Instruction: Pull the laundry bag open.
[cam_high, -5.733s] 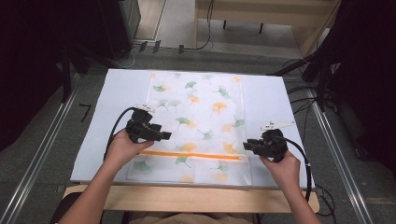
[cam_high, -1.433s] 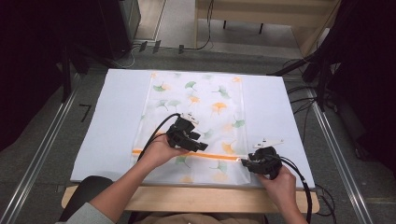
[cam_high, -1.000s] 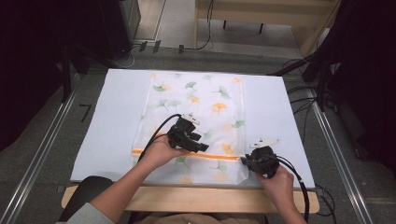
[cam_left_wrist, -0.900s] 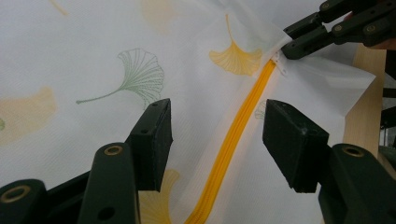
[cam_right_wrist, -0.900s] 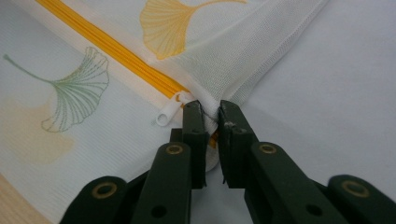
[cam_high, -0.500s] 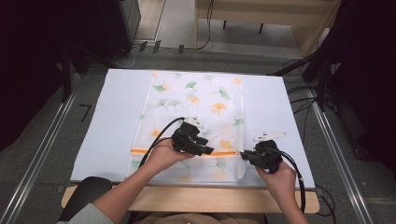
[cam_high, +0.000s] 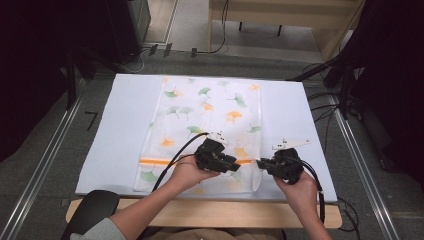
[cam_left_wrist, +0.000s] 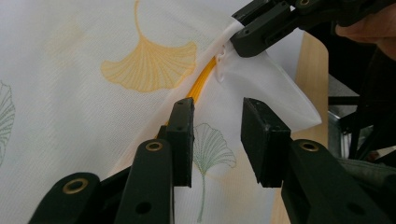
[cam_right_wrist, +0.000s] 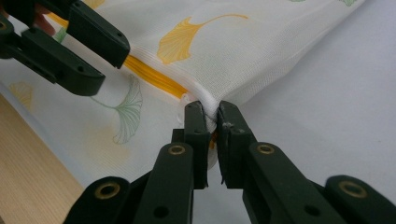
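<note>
My left claw (cam_high: 234, 167) has slid right along the orange zipper (cam_left_wrist: 201, 84), jaws spread. Right claw (cam_right_wrist: 211, 116) pinches the bag (cam_high: 210, 107) edge at 5 o'clock on the table (cam_high: 120, 125).

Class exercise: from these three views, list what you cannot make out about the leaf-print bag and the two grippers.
- Bag contents: cloth hides them, all views.
- Zipper pull: right gripper jaws cover the orange zipper's end, right gripper view.
- Left gripper: open over the cloth; contact unclear.
- Bag's near edge: hands cover part, high view.
</note>
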